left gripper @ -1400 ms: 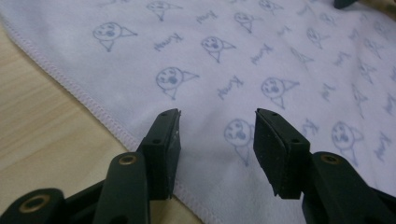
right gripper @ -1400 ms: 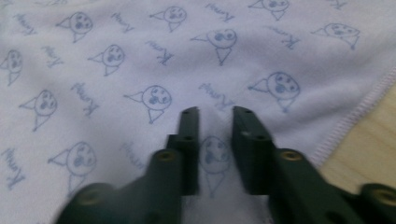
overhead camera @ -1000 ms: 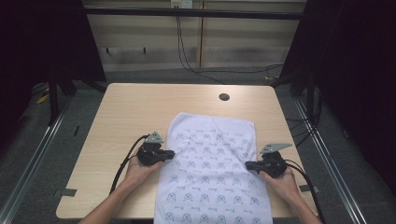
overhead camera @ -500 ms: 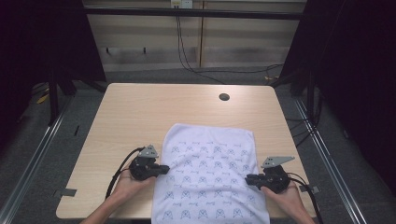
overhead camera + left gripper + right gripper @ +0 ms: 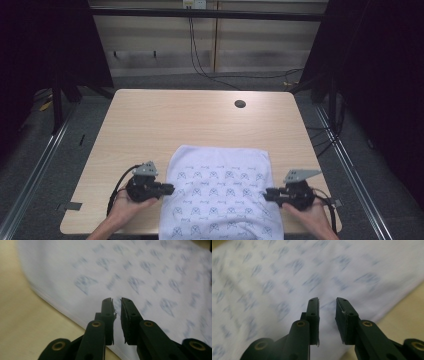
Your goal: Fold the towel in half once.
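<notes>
Pale wood table (image 5: 150, 125) in a dark room bears a printed white cloth (image 5: 220, 190) at its near edge — close views show both claws, left claw (image 5: 116, 301) and right claw (image 5: 327, 301), just opened, gripping nothing.

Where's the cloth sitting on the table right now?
In the high view the cloth lies at the table's near edge, hanging over it, between the left gripper and right gripper.
</notes>
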Tool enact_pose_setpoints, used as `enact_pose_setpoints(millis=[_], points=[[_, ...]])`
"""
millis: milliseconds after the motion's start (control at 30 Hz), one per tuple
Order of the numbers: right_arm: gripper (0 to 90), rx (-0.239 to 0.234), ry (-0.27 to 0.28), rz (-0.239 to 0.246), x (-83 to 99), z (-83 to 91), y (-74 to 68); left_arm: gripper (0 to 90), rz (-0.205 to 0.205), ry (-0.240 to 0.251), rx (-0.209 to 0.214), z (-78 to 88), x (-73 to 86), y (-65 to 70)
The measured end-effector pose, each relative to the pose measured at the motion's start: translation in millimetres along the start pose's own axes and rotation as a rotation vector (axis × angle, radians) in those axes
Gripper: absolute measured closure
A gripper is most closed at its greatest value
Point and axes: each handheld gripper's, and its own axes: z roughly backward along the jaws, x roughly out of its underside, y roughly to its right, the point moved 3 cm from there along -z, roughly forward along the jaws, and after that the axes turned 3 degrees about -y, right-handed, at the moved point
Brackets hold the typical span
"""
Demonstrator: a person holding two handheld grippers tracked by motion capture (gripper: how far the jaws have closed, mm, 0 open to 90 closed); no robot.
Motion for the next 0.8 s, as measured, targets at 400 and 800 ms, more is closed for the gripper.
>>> enact_pose_setpoints(millis=[400,800], points=[[58.0,0.174,0.025,-0.085,-58.2,-55.8,101.2,69.7,0.132,0.063,-0.097,-27.6,-41.8,-67.2],[63.2,0.188,0.008,-0.031,-57.8,-67.0,94.7,60.5,0.159,0.030,-0.148,-51.0,-45.7,-85.6]])
